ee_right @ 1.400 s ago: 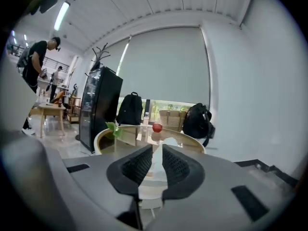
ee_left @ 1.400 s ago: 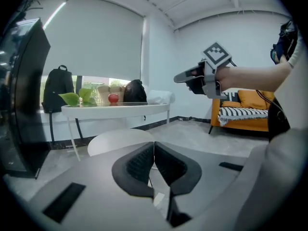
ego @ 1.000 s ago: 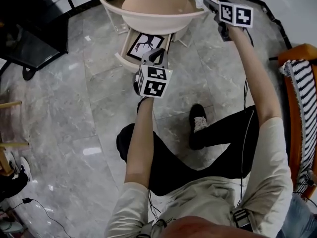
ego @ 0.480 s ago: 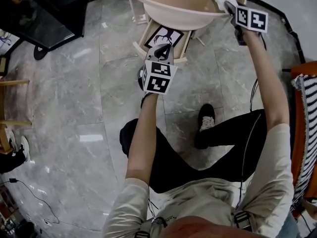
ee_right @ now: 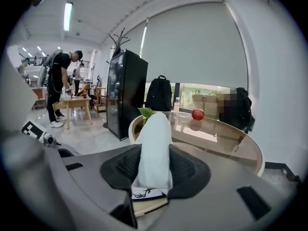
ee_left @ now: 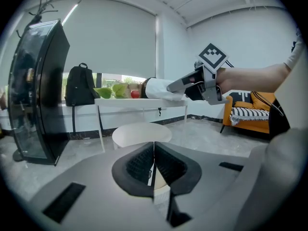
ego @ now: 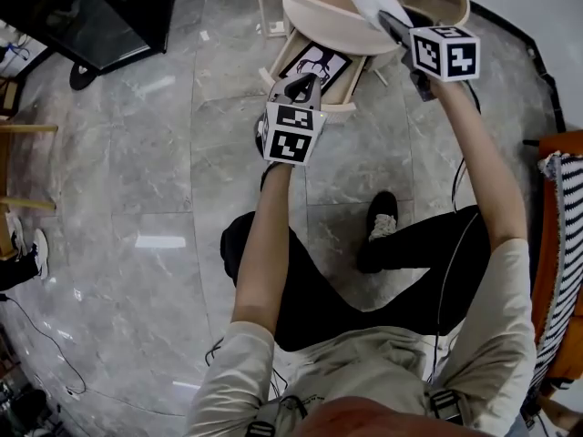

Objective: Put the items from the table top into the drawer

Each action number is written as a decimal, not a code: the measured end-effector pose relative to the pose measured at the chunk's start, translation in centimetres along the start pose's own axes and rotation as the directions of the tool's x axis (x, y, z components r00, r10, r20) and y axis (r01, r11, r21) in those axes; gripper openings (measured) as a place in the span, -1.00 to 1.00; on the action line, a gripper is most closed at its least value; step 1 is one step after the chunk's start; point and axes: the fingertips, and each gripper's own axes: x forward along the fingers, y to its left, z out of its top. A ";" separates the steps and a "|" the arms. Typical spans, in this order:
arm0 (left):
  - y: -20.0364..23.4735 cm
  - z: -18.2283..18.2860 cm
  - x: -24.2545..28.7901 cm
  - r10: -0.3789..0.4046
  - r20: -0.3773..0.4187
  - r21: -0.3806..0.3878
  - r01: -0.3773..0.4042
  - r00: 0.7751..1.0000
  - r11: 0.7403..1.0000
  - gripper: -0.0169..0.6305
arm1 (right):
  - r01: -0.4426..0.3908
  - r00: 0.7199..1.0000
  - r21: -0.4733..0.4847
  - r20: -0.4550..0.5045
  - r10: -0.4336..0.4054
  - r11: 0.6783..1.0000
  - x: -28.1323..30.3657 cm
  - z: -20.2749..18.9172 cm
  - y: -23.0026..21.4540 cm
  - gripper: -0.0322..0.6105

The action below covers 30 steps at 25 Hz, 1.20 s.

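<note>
item: white roll (ee_right: 155, 138) | place: clamped in right gripper (ee_right: 155, 168), whose jaws have just been closing on it, above round table (ego: 319, 12) | change: carried from table's right side toward open drawer (ego: 319, 109) | left gripper (ee_left: 154, 170): jaws together, empty | remaining: likely the drop-in

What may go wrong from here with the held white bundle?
1. The right gripper, whose jaws have just been closing, pinches the soft white bundle at one end only; it may sag or slip out.
2. The shut left gripper hangs at the open drawer, so the two grippers might collide there.
</note>
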 end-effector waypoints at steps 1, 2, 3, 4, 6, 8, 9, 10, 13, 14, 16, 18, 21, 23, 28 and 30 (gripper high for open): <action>0.5 0.0 -0.3 0.010 0.000 -0.006 -0.010 1.000 1.000 -0.88 | -0.022 1.000 -0.006 0.008 0.022 1.000 0.3 0.2 1.0 -0.33; 1.0 0.1 -0.6 0.020 0.001 -0.016 -0.020 1.000 1.000 -0.88 | -0.042 0.999 -0.013 0.015 0.042 0.999 0.5 0.4 1.9 -0.33; 1.6 0.1 -0.9 0.031 0.003 -0.030 -0.031 1.000 0.999 -0.88 | -0.061 0.998 -0.022 0.021 0.061 0.998 0.8 0.6 2.8 -0.33; 2.2 0.0 -1.1 0.043 0.005 -0.044 -0.043 0.999 0.998 -0.88 | -0.083 0.996 -0.027 0.027 0.083 0.996 1.1 0.7 3.8 -0.33; 3.0 0.1 -1.3 0.061 0.012 -0.070 -0.060 0.998 0.996 -0.88 | -0.136 0.990 -0.033 0.028 0.137 0.990 1.5 0.8 5.8 -0.33; 3.0 0.3 -1.1 0.059 0.027 -0.102 -0.056 0.998 0.993 -0.88 | -0.193 0.981 -0.046 0.005 0.194 0.980 1.2 0.1 7.7 -0.34; 2.9 0.3 -0.8 0.056 0.036 -0.116 -0.052 0.998 0.992 -0.88 | -0.220 0.976 -0.062 -0.014 0.219 0.974 1.1 -0.5 8.7 -0.34; 2.8 0.3 -0.7 0.057 0.040 -0.124 -0.052 0.998 0.991 -0.88 | -0.246 0.969 -0.082 -0.035 0.243 0.966 1.1 -1.3 9.7 -0.34; 3.5 -0.2 -0.9 0.082 0.022 -0.117 -0.079 0.996 0.990 -0.88 | -0.322 0.945 -0.123 -0.103 0.311 0.939 2.8 -4.2 12.6 -0.34; 3.7 -0.5 -0.9 0.087 0.013 -0.113 -0.085 0.996 0.990 -0.88 | -0.339 0.938 -0.124 -0.126 0.324 0.932 3.5 -5.5 13.1 -0.34; 3.9 -1.2 -0.6 0.088 -0.004 -0.112 -0.088 0.996 0.990 -0.88 | -0.352 0.929 -0.113 -0.162 0.333 0.929 4.7 -8.0 13.1 -0.34; 4.3 -2.2 -0.4 0.090 -0.018 -0.119 -0.091 0.996 0.989 -0.88 | -0.351 0.926 -0.091 -0.181 0.331 0.932 5.9 -10.3 12.7 -0.34; 5.5 -3.8 -0.8 0.110 -0.043 -0.145 -0.115 0.993 0.983 -0.88 | -0.342 0.925 -0.059 -0.198 0.325 0.938 8.0 -13.3 12.4 -0.34; 6.4 -4.8 -1.0 0.129 -0.065 -0.158 -0.137 0.990 0.978 -0.88 | -0.326 0.926 -0.036 -0.215 0.311 0.945 9.3 -15.1 11.9 -0.34; 7.3 -5.9 -1.5 0.159 -0.083 -0.145 -0.170 0.984 0.975 -0.88 | -0.271 0.937 -0.036 -0.238 0.255 0.962 11.0 -18.5 10.3 -0.34; 7.4 -5.8 -1.8 0.165 -0.076 -0.134 -0.174 0.983 0.976 -0.88 | -0.271 0.933 -0.040 -0.256 0.253 0.962 11.6 -19.6 10.1 -0.34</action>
